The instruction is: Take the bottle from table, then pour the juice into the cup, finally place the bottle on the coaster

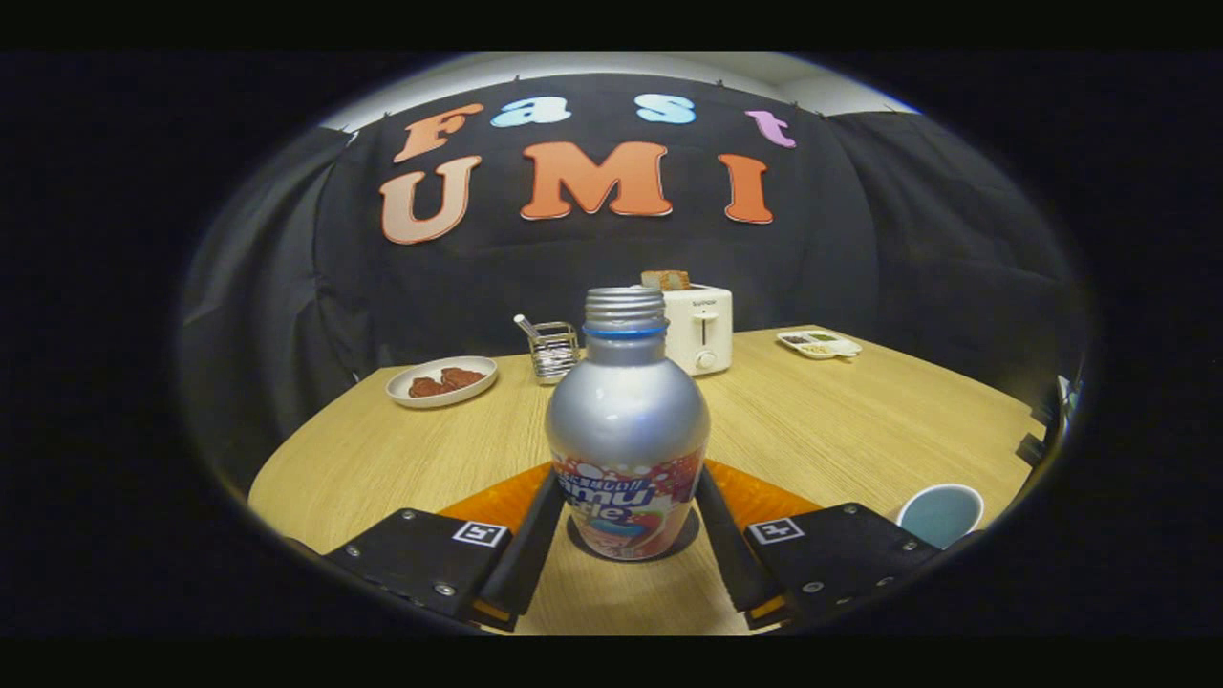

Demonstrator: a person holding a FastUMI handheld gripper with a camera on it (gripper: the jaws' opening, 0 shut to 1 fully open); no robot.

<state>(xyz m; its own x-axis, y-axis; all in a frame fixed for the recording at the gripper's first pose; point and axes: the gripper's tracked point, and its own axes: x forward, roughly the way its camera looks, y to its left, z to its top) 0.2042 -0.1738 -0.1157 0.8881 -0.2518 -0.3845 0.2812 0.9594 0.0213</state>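
Note:
A silver bottle (pixel 626 420) with a colourful label, a blue neck ring and an uncapped threaded neck stands upright between my fingers. Under it lies a dark round coaster (pixel 683 547) on the wooden table (pixel 841 430). My gripper (pixel 629 485) holds the bottle at label height, both fingertips pressing against its sides. A white cup (pixel 941 513) with a pale blue inside stands on the table just to the right of my right finger (pixel 718 521). What the cup contains cannot be seen.
Beyond the bottle stand a white toaster (pixel 700 330) with toast in it and a metal wire holder (pixel 553 351). A white plate (pixel 441 381) with brown food sits at the back left, a small divided dish (pixel 819 343) at the back right.

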